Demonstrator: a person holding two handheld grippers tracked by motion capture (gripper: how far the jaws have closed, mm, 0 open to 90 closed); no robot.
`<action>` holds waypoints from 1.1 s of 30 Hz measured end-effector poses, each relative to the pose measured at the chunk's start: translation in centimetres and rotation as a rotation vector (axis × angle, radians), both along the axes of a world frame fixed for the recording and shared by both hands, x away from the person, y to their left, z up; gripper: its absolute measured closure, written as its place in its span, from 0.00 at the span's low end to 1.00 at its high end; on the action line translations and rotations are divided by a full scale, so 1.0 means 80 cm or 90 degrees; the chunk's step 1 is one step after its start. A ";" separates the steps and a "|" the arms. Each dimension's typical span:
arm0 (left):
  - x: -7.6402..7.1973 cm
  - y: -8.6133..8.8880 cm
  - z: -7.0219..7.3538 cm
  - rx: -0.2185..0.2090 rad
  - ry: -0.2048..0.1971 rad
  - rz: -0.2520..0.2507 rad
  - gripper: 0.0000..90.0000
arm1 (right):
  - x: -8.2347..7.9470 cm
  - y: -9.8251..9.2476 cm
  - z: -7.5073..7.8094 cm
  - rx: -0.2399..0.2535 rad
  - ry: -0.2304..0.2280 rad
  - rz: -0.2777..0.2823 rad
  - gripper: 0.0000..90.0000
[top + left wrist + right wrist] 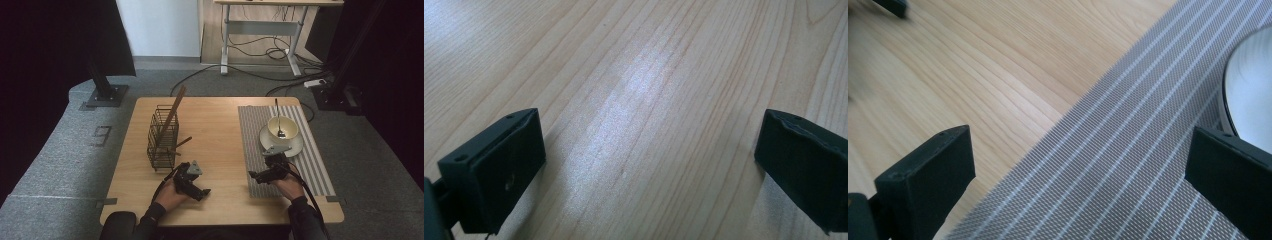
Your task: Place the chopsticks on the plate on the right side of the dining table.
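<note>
Seen from the high view, the wooden table (215,130) carries a black wire basket (162,137) at about nine o'clock from its middle, with a long wooden stick (172,112) leaning out of its top toward one o'clock and a shorter stick (181,143) poking out of its side toward three o'clock. At three o'clock on the table lies a grey striped placemat (257,150), and on its far half sits a white saucer (295,146) bearing a pale bowl (283,127); a dark-handled utensil (277,117) stands in the bowl, its handle pointing to twelve o'clock. The left gripper (204,192) rests low over bare wood at seven o'clock from the table's middle, just toward five o'clock from the basket and apart from it, held in the person's left hand (170,196). In the left gripper view its jaws stand wide apart with nothing but wood grain between them. The right gripper (253,175) sits at the near left part of the placemat, at six o'clock from the saucer and close to its rim, held by the right hand (289,186). In the right gripper view its jaws are likewise spread wide and empty, over the placemat's edge (1118,150), with the saucer's white rim (1248,90) near the jaw at three o'clock.
</note>
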State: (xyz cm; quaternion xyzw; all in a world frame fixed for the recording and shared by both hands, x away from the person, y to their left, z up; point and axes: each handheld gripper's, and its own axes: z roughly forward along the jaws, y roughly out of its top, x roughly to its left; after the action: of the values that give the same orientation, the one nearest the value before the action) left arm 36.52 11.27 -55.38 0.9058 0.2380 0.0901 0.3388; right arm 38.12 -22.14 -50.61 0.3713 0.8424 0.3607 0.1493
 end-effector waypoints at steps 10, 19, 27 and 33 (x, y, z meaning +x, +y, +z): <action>-0.001 -0.001 -0.001 -0.006 0.001 0.005 0.00 | 0.003 0.012 0.028 0.037 0.013 0.015 0.01; -0.001 0.000 0.000 -0.003 0.000 0.006 0.00 | 0.008 0.030 0.044 0.047 0.004 0.042 0.01; -0.001 0.000 0.000 -0.002 0.002 0.006 0.00 | 0.014 0.057 0.068 0.062 -0.008 0.068 0.01; -0.001 0.000 0.000 -0.001 0.002 0.007 0.00 | 0.018 0.073 0.080 0.066 -0.006 0.088 0.01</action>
State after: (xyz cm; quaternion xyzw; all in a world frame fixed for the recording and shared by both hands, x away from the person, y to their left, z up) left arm 36.42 11.26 -55.36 0.9042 0.2438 0.0904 0.3389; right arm 39.54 -16.27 -44.21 0.3180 0.8453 0.4154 0.1089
